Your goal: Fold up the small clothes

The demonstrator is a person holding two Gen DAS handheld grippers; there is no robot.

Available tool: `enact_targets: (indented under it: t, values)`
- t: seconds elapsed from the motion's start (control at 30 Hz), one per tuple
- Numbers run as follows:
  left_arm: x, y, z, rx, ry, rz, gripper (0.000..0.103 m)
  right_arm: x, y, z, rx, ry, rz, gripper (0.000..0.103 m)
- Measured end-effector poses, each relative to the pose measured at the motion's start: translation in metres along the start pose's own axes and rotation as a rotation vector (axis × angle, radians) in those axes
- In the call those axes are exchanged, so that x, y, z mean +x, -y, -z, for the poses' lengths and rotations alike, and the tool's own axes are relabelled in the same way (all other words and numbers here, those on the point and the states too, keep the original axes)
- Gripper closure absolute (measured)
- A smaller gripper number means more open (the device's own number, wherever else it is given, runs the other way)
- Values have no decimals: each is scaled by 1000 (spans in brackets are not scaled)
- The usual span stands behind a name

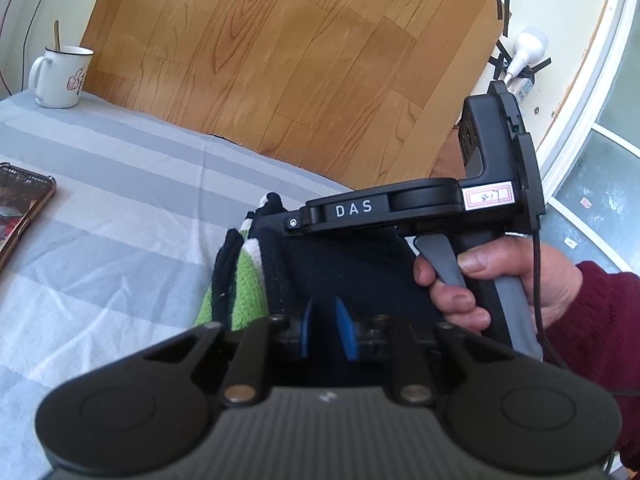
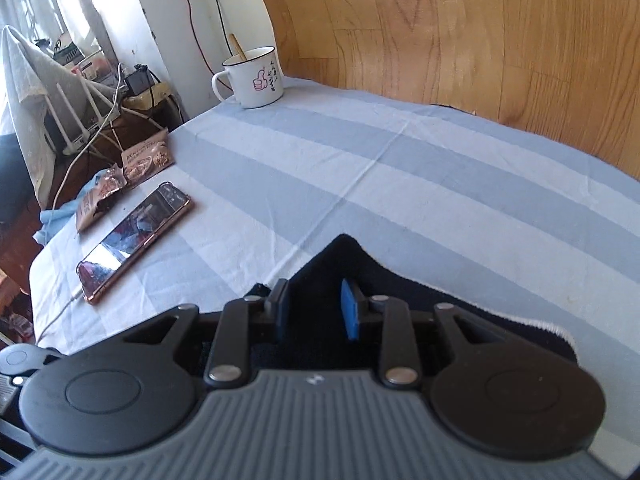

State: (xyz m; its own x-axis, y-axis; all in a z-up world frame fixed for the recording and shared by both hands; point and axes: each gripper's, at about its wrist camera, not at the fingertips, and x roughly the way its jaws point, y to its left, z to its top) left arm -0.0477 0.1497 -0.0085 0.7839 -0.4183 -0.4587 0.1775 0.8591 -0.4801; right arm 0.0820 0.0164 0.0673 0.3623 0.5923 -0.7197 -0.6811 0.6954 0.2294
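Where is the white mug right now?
In both views, the white mug stands at the striped cloth's far corner, near the wooden board, beyond the phone.

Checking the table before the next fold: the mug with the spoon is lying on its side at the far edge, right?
Not quite. The mug stands upright at the far edge of the table, the spoon leaning inside it. The right wrist view shows this clearly.

Each handheld gripper has a ribbed grey body, two round black discs, black linkage bars with silver rivets, and blue pads (image 2: 351, 314) on its jaws. The right gripper (image 1: 400, 208) carries white "DAS" lettering, a red-bordered label and a black cable. The right hand (image 1: 500, 276) shows bare skin and a maroon knit sleeve (image 1: 592, 328).
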Motion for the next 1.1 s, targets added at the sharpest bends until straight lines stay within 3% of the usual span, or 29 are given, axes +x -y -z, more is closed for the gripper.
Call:
enact_targets:
  t: [0.4, 1.1]
  values:
    - [1, 5, 6, 23, 17, -18, 87, -4, -1, 16, -11, 108, 17, 71]
    - [3, 3, 7, 38, 6, -11, 87, 1, -11, 14, -41, 78, 70, 71]
